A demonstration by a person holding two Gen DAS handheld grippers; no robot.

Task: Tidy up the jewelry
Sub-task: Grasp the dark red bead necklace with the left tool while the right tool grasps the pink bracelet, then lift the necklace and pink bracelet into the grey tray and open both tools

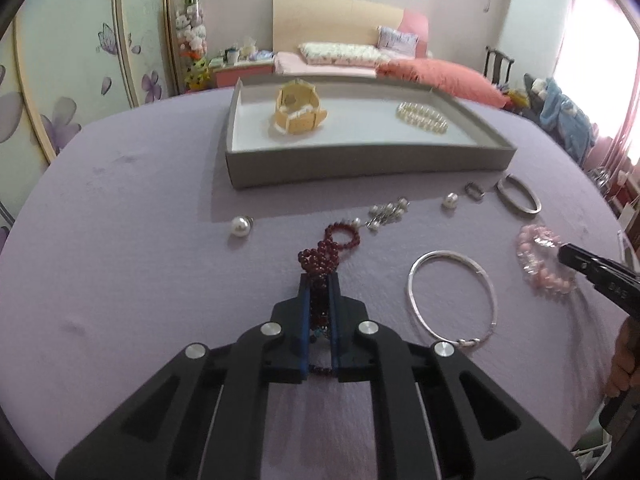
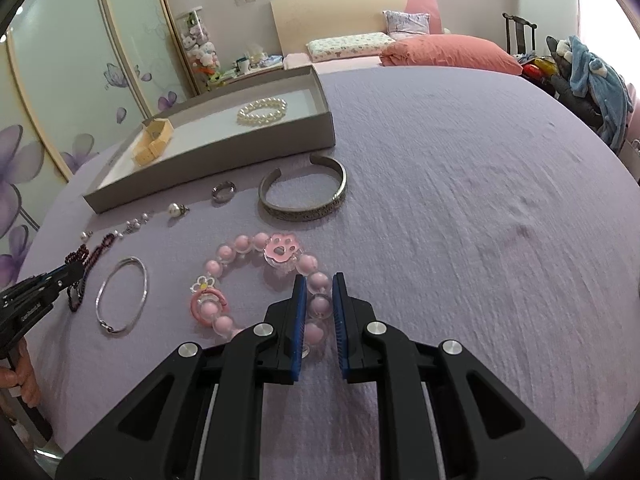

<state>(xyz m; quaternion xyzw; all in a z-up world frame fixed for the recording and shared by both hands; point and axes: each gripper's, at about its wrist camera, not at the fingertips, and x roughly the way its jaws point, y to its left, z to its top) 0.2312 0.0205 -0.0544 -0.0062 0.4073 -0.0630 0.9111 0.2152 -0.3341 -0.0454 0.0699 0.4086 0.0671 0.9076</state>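
My left gripper (image 1: 319, 280) is shut on a dark red bead bracelet (image 1: 328, 250) that lies on the lilac cloth, its far loops stretching ahead of the fingertips. My right gripper (image 2: 319, 280) straddles the near side of a pink bead bracelet (image 2: 260, 280) with a paw charm; its jaws stand narrowly apart around the beads. The grey tray (image 1: 360, 162) at the back holds a yellow block bracelet (image 1: 298, 114) and a pearl bracelet (image 1: 422, 117).
On the cloth lie a thin silver bangle (image 1: 452, 296), a wide silver cuff (image 2: 304, 194), a silver ring (image 2: 223, 192), pearl earrings (image 1: 240, 225) and a pearl cluster (image 1: 386, 212). A bed and a wardrobe stand behind.
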